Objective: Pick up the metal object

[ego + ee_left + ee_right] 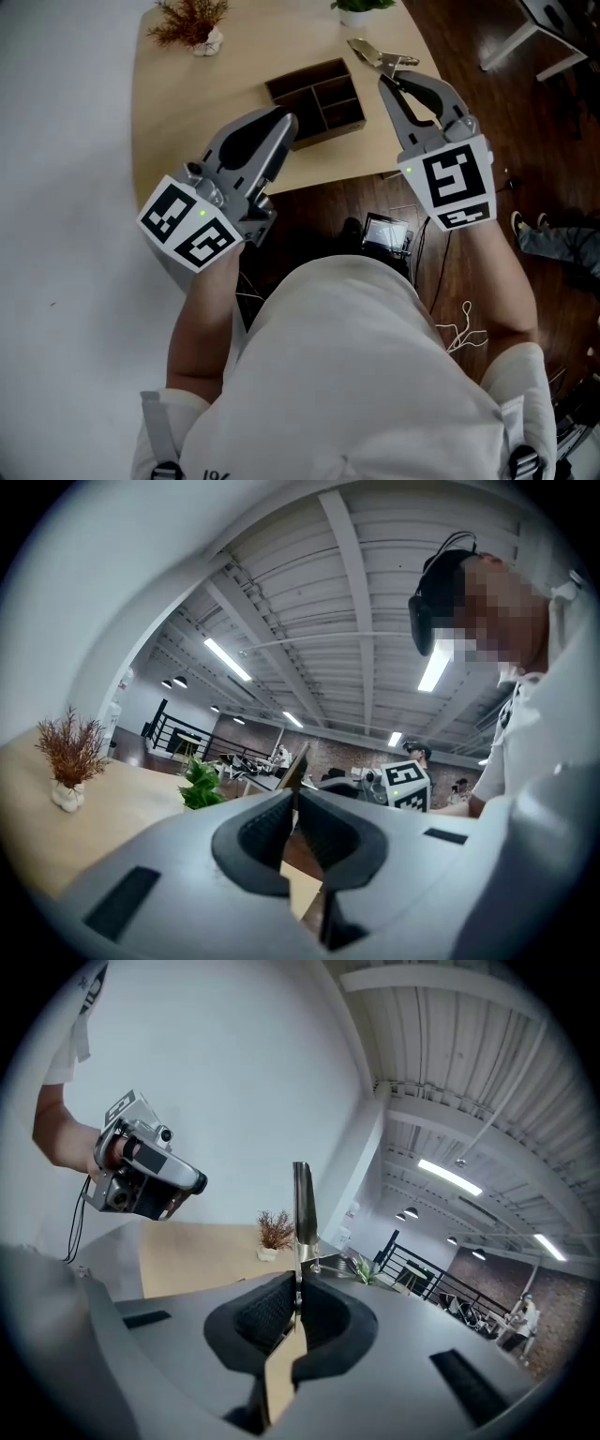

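Metal object [380,56]: shiny, hinged, plier-like piece w/ two splayed arms, over the far right part of the tabletop [187,103], near its right edge, just right of the dark compartment tray [319,98]. Whether it is clear of the surface or touching it cannot be told from the head view.

Right gripper [384,80]: reaches fwd to the object's near end. In the right gripper view the fingers [272,1309] are pressed together on the object [303,1204], w/ its slim dark-and-silver shaft standing straight up out of the closed tips [296,1288].

Left gripper [289,120]: held lower and to the left, tips over the tabletop's near edge, beside the tray's near-left corner, well apart from the object. Left gripper view: both fingers [267,832] meet at a single seam [292,803], nothing between them.

Background items: dried plant [192,23] in a small white pot at the far left of the tabletop; green plant [356,9] in a white pot at the far edge, near the object. Dark wood floor [469,56] to the right of the tabletop. Person in a white shirt [347,375] fills the lower part of the head view.
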The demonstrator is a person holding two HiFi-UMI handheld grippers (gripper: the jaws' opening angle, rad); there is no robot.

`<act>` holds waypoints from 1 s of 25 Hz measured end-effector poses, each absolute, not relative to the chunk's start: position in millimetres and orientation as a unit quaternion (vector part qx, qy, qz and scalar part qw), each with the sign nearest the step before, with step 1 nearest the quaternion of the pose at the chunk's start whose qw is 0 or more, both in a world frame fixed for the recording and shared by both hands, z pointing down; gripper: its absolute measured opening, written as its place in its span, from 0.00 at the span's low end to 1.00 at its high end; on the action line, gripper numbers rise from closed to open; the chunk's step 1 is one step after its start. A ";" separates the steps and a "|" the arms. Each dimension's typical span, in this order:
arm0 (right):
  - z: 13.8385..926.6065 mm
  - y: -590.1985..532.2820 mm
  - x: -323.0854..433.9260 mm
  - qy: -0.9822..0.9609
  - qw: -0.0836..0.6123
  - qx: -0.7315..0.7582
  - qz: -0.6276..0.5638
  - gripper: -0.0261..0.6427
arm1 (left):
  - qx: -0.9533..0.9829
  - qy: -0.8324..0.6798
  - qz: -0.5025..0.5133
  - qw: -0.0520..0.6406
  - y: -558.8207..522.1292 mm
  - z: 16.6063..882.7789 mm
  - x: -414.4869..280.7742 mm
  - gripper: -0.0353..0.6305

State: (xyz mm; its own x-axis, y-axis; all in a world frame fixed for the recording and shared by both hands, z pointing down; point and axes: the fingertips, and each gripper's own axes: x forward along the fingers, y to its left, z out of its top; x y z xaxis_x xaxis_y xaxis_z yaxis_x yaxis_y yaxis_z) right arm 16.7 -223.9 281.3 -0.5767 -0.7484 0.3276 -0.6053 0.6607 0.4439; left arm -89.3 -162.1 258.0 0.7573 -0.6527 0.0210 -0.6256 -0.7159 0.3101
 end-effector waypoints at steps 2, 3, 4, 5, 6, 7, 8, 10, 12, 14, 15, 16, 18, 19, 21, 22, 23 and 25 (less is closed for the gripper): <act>278.5 -219.4 20.2 -0.876 0.243 0.392 -0.139 0.05 | 0.925 -0.346 -0.048 0.150 -158.1 257.5 -90.3 0.05; 277.9 -217.5 21.8 -0.876 0.240 0.395 -0.137 0.05 | 0.925 -0.346 -0.048 0.151 -156.5 257.9 -90.7 0.05; 277.6 -215.9 23.6 -0.876 0.238 0.397 -0.135 0.05 | 0.924 -0.347 -0.049 0.152 -155.0 258.3 -90.7 0.05; 277.3 -214.5 25.5 -0.876 0.236 0.398 -0.133 0.05 | 0.924 -0.347 -0.049 0.153 -153.4 258.4 -90.6 0.05; 277.1 -212.9 27.1 -0.876 0.235 0.399 -0.132 0.05 | 0.924 -0.347 -0.050 0.154 -151.5 258.6 -90.6 0.05; 277.3 -211.2 28.4 -0.877 0.234 0.400 -0.130 0.05 | 0.923 -0.349 -0.050 0.156 -149.5 259.0 -90.9 0.05; 277.7 -209.4 29.4 -0.877 0.234 0.400 -0.129 0.05 | 0.922 -0.350 -0.051 0.157 -147.4 259.7 -91.5 0.05; 277.7 -205.3 30.9 -0.877 0.231 0.401 -0.126 0.05 | 0.921 -0.352 -0.052 0.159 -143.5 260.8 -93.1 0.05; 275.7 -200.2 31.5 -0.879 0.228 0.402 -0.121 0.05 | 0.920 -0.353 -0.053 0.161 -139.7 260.9 -94.5 0.05; 274.3 -195.0 32.2 -0.880 0.226 0.401 -0.116 0.05 | 0.918 -0.356 -0.053 0.165 -136.5 261.2 -96.6 0.05; 274.6 -192.5 32.7 -0.880 0.226 0.402 -0.113 0.05 | 0.917 -0.359 -0.054 0.167 -135.3 261.7 -98.3 0.05; 275.7 -190.2 33.3 -0.881 0.226 0.402 -0.110 0.05 | 0.915 -0.362 -0.055 0.169 -134.0 262.4 -100.1 0.05; 278.8 -185.7 34.7 -0.881 0.227 0.401 -0.104 0.05 | 0.912 -0.367 -0.056 0.172 -131.3 263.8 -103.4 0.05; 280.5 -183.9 35.5 -0.881 0.228 0.401 -0.101 0.05 | 0.911 -0.369 -0.056 0.173 -130.0 264.5 -104.7 0.05; 283.0 -181.5 37.4 -0.882 0.226 0.403 -0.093 0.05 | 0.910 -0.371 -0.056 0.176 -128.2 265.9 -106.6 0.05; 283.8 -180.6 38.3 -0.882 0.225 0.404 -0.088 0.05 | 0.910 -0.372 -0.055 0.177 -127.5 266.3 -107.5 0.05; 284.4 -179.6 39.0 -0.883 0.224 0.405 -0.084 0.05 | 0.909 -0.373 -0.055 0.178 -126.7 266.5 -108.3 0.05; 284.8 -176.4 39.9 -0.883 0.222 0.406 -0.076 0.05 | 0.908 -0.374 -0.055 0.178 -124.8 266.4 -109.7 0.05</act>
State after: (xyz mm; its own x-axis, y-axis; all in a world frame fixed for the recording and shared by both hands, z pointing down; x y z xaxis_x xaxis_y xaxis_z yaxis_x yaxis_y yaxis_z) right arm 39.9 -176.4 284.8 -0.5716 -0.7514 0.3295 -0.6840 0.6582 0.3144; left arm -109.7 -124.8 266.4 0.7143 -0.6991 0.0338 -0.6599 -0.6566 0.3653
